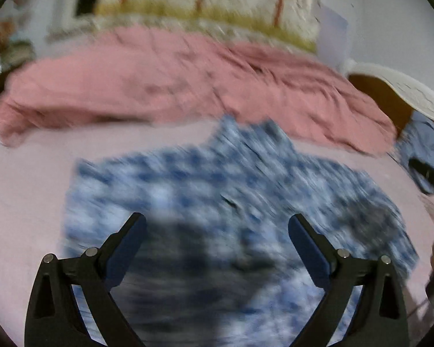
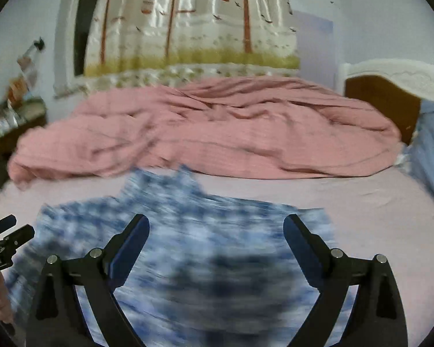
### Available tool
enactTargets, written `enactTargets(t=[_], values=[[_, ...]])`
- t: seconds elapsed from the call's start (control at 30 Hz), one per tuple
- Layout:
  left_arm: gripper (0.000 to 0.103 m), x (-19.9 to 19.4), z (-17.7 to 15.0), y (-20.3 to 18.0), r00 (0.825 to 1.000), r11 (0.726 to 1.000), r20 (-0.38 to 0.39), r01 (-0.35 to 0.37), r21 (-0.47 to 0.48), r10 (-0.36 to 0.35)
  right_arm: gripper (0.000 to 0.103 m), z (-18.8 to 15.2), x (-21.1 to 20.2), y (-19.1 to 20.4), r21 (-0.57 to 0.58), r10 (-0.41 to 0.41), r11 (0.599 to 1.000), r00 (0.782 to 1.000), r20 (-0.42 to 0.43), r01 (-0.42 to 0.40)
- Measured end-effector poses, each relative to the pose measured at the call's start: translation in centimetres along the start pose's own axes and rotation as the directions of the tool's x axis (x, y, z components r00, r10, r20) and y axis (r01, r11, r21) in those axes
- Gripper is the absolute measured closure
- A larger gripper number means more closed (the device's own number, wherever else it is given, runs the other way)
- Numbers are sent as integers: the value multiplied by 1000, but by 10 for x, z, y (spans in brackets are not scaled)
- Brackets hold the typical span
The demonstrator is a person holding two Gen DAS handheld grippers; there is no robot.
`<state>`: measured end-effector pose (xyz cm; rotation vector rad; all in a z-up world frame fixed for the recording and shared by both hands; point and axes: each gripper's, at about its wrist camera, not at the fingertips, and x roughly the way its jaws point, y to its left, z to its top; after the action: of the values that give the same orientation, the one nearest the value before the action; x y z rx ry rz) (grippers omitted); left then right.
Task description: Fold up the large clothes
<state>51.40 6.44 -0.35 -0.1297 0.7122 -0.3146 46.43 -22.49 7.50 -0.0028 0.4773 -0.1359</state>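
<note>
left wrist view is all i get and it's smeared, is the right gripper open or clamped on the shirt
Observer: The right gripper is open. Its pads stand wide apart above the blue checked shirt, with no cloth pinched between them.
Operator: can you see my left gripper from that side
Observer: Yes, the left gripper shows at the left edge of the right wrist view, by the shirt's left side.
Operator: what's the pale blur behind the pink duvet
Observer: It is a curtain printed with thin trees, hanging birdcages and small birds, behind the pink duvet.
</note>
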Motion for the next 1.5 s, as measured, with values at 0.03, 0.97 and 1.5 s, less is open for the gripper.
enactTargets(t=[0.03,0.97,1.5], values=[[18,8,-2,-5,999,1000,-34,28,10,-27,8,0,-4,-14,29,-24,999,999,21,23],[99,38,39,-40,948,936,82,-315,155,306,33,-39,88,-109,147,178,981,866,-467,-122],[90,96,13,4,881,877,-67,-454,155,468,33,-78,141,-118,111,101,993,810,-577,-44]])
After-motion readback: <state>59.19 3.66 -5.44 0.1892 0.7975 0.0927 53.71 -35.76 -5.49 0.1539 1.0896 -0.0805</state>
